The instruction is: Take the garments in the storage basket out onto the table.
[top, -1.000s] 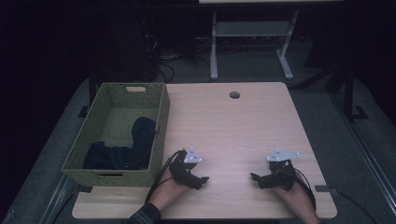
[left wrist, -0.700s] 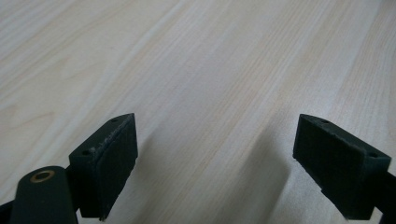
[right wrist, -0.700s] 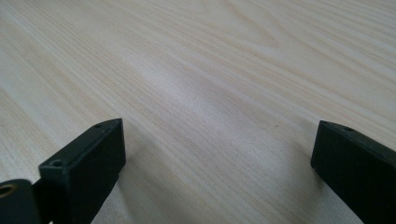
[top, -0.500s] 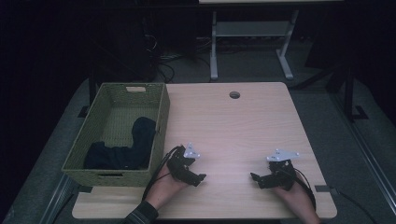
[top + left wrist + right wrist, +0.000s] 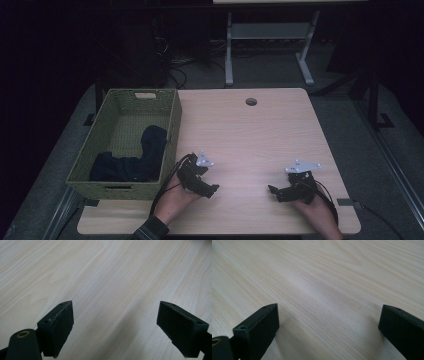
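Both claws rest released on the bare wooden table, the left gripper at 7 o'clock, the right gripper at 5. The dark cloth lies in the green basket at 9. No writing is readable.

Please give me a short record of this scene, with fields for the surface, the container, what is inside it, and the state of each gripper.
surface: light wooden table with a round hole near its far edge
container: green woven basket at the table's left side
contents: dark cloth lying in the basket's near part
left gripper: open, holds nothing, low over the table just right of the basket
right gripper: open, holds nothing, low over the table's near right part
between the jaws: bare wood in both gripper views
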